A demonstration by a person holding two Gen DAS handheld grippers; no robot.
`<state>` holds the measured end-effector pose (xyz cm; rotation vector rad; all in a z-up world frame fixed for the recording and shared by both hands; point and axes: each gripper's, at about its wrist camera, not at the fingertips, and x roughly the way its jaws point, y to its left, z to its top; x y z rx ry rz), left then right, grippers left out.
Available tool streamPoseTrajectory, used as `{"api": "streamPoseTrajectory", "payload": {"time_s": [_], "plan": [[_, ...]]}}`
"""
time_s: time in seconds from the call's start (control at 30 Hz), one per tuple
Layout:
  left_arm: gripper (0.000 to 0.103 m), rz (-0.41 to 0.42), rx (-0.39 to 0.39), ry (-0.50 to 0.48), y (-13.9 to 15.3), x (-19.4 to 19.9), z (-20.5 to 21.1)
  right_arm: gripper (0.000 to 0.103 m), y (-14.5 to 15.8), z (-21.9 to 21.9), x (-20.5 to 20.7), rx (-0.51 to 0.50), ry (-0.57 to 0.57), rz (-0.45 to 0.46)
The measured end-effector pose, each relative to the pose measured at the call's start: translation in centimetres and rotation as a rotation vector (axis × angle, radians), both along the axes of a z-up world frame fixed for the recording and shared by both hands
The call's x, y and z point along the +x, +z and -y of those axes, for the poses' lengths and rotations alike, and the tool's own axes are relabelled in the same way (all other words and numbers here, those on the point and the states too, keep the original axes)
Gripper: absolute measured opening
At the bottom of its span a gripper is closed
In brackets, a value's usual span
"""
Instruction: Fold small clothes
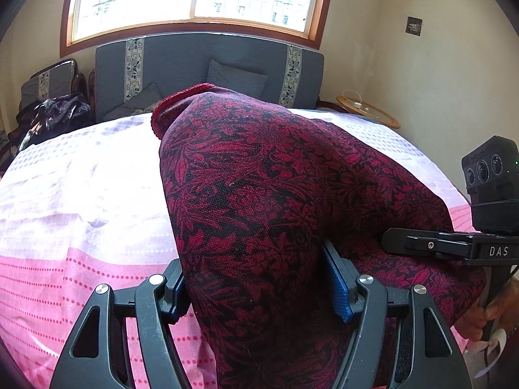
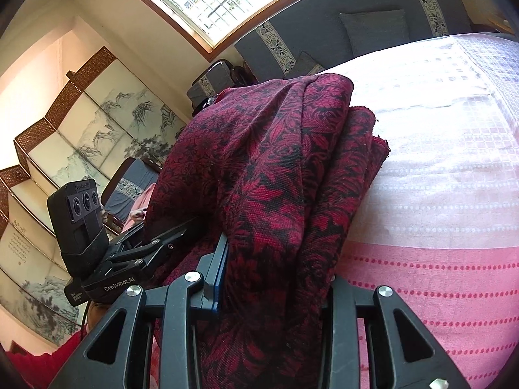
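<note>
A dark red and black floral knit garment [image 1: 259, 194] hangs bunched over the pink and white bed cover [image 1: 81, 194], lifted between both grippers. My left gripper [image 1: 259, 288] is shut on a thick fold of it, cloth filling the gap between the blue-padded fingers [image 1: 339, 291]. My right gripper [image 2: 275, 278] is shut on another fold of the same garment [image 2: 275, 162], which drapes in layers over the fingers. The right gripper also shows at the right of the left wrist view [image 1: 454, 246]. The left gripper shows at the left of the right wrist view [image 2: 136, 259].
The bed cover [image 2: 438, 162] spreads wide around the garment. A grey sofa with cushions [image 1: 211, 68] stands behind under the window. A round wooden side table [image 1: 369, 110] is at the back right. A painted folding screen [image 2: 81, 129] stands at the left. Dark clothes [image 1: 52, 116] lie on a chair.
</note>
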<state>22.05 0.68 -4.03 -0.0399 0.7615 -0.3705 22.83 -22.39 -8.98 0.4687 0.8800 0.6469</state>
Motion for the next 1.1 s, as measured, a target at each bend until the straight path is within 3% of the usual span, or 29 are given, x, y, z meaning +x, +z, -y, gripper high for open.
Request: {"api": "streamPoseTrajectory", "payload": {"time_s": [1.1], "plan": [[0.068,0.026,0.012,-0.015,-0.3,-6.4,-2.5,0.031,0.5,-2.8,-6.3,-0.016,0.028,0.031]]}}
